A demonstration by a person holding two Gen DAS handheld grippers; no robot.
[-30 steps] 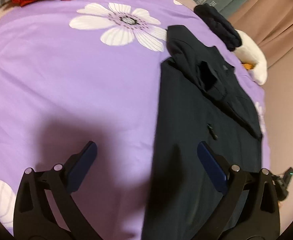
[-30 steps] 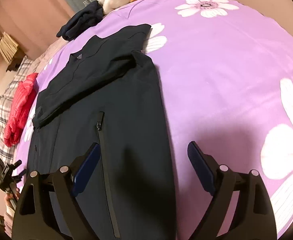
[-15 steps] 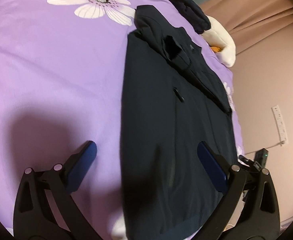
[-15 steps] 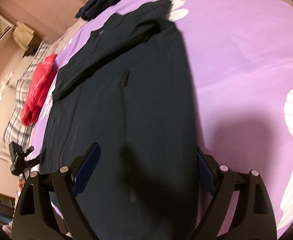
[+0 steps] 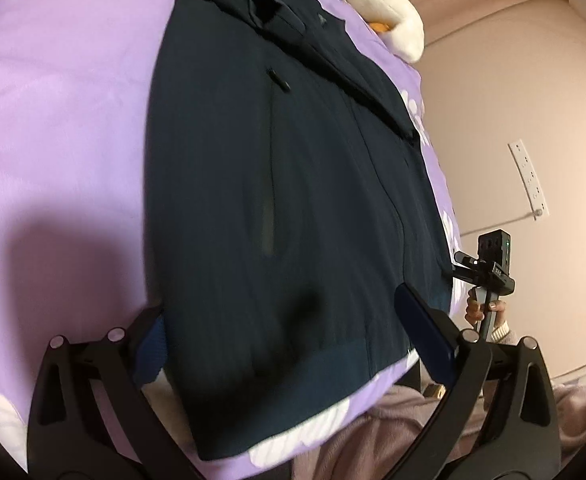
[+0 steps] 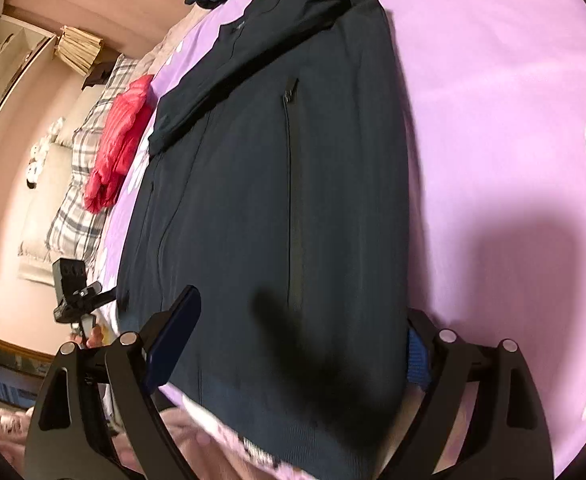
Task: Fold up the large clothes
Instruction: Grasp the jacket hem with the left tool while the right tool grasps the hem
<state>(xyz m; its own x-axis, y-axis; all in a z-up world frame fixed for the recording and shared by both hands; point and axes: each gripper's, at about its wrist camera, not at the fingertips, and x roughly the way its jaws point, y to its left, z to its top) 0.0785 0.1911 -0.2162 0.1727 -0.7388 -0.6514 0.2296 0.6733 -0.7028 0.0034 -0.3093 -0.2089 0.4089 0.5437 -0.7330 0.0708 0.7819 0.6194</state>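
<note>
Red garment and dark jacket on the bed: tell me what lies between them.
Only a strip of purple flowered bedspread separates the red garment from the dark jacket; nothing else sits there, as the right wrist view shows.

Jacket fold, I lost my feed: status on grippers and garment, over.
Left gripper open, right gripper open, both over the hem. Dark jacket flat on purple bedspread, sleeve folded across chest. Nothing gripped, hem clear.

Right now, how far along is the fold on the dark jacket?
Done: the dark navy zip jacket lies flat on the purple floral bedsheet, one sleeve folded across its chest. In hand: nothing; left gripper and right gripper hover open at the ribbed hem. Left: folding the body over.
</note>
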